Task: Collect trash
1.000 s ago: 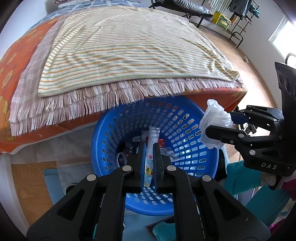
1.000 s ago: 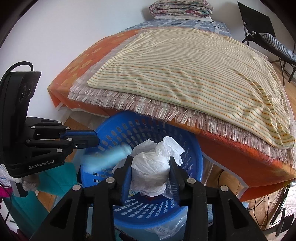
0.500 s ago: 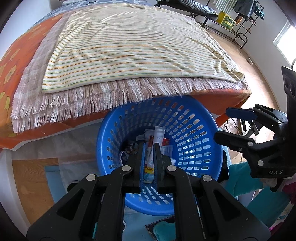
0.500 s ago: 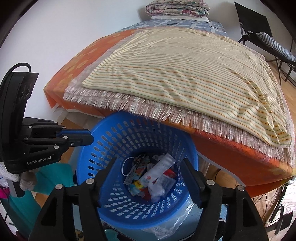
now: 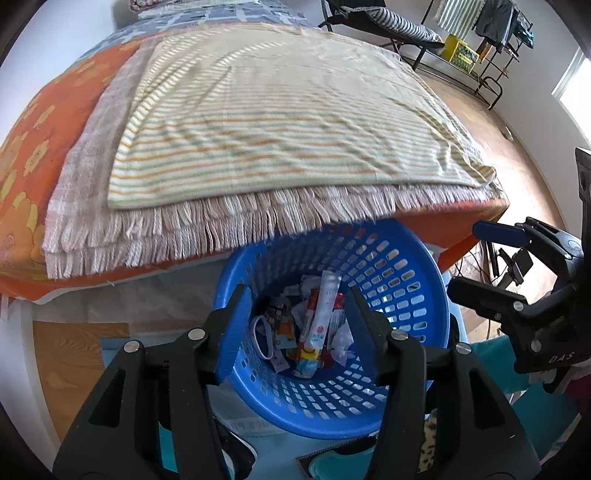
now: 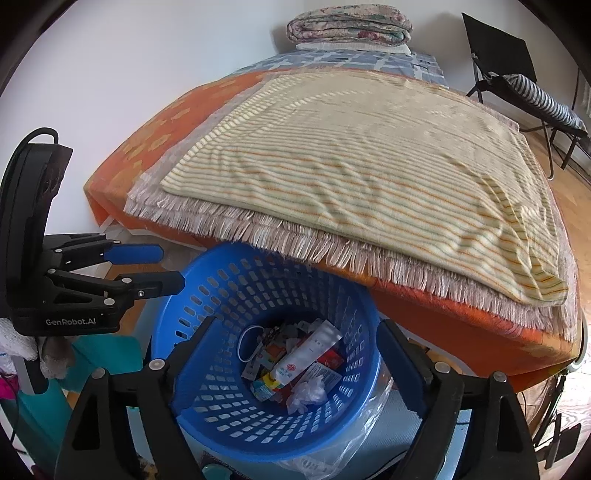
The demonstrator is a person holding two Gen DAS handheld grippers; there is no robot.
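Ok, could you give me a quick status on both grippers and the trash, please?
Left gripper and right gripper opening, nothing between the jaws. White tube and tissue lie in blue basket. Blanket fringe overhangs the far rim.

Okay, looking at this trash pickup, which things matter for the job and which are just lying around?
Part of the job:
- round blue plastic perforated basket
- white squeeze tube inside it
- crumpled white tissue inside it

Just lying about:
- striped cream cloth on the bed
- folded floral quilt
- black folding chair
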